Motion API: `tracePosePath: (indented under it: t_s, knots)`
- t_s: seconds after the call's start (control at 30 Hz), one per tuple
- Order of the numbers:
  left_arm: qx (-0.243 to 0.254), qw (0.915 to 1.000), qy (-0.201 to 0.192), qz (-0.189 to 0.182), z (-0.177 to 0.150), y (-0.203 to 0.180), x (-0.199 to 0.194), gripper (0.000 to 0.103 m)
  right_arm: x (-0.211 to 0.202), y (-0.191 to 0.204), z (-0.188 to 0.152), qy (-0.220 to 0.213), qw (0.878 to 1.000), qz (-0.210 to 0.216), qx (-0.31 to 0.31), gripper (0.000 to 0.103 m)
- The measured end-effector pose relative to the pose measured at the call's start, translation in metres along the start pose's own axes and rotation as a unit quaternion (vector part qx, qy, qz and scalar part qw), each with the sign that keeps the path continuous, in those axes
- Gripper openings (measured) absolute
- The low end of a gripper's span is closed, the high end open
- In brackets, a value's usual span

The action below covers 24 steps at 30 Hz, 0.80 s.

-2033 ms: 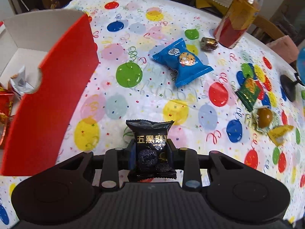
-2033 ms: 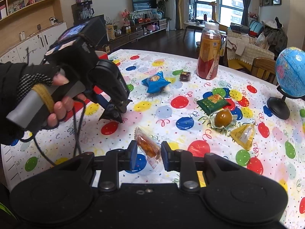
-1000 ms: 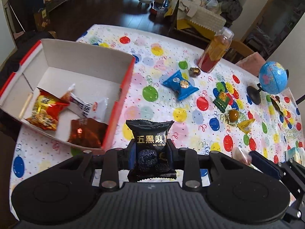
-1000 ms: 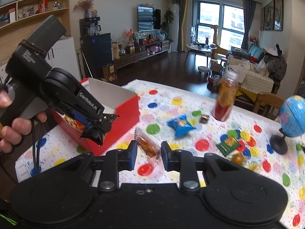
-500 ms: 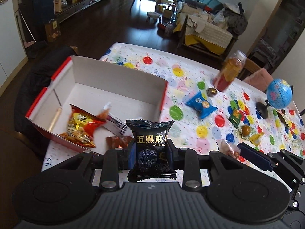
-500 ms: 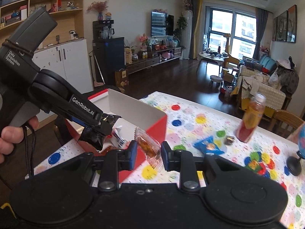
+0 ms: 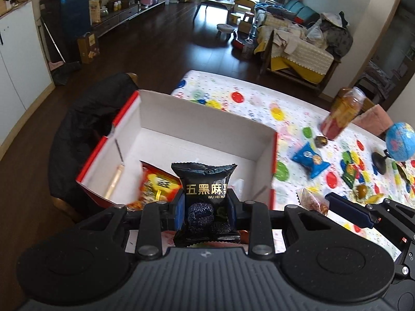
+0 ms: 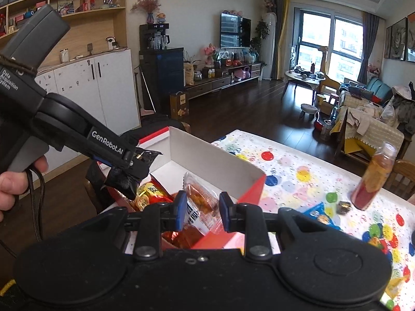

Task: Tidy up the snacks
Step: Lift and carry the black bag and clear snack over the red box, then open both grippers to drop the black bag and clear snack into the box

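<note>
Hands tilted downward above the red box point(image 7: 262, 140), left jaws tight on black packet point(image 7: 205, 197), right jaws on clear orange-snack packet point(image 8: 201, 203).

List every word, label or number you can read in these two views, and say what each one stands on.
"五黑麻" and "WU HEI MA": black snack packet in the left gripper.
"GenRobot.AI": left gripper's arm, right wrist view.
"Data Acquisition System": its handle.
Too blurred: red-yellow packet in the box, blue packet, bottle, clear packet's barcode.
</note>
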State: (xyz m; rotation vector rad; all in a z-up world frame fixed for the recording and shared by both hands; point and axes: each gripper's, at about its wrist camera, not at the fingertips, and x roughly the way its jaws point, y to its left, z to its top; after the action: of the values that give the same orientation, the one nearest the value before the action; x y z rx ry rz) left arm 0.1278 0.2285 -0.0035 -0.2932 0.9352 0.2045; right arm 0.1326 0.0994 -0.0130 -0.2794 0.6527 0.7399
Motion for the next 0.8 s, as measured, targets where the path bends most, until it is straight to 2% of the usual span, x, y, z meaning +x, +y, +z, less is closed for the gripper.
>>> tracePosePath:
  t_s: [0.2, 0.47, 0.8]
  knots:
    - [-0.004, 0.9998, 0.008, 0.017, 0.013, 0.023, 0.020, 0.031, 0.031, 0.008, 0.008, 0.019, 1.000, 0.001, -0.003, 0.026]
    - [-0.010, 0.9990, 0.017, 0.040, 0.026, 0.047, 0.053, 0.031, 0.072, 0.015, 0.000, 0.059, 0.998, -0.007, -0.010, 0.026]
    - [-0.003, 0.9983, 0.033, 0.048, 0.028, 0.058, 0.086, 0.031, 0.101, 0.022, -0.008, 0.095, 0.995, -0.015, -0.020, 0.026]
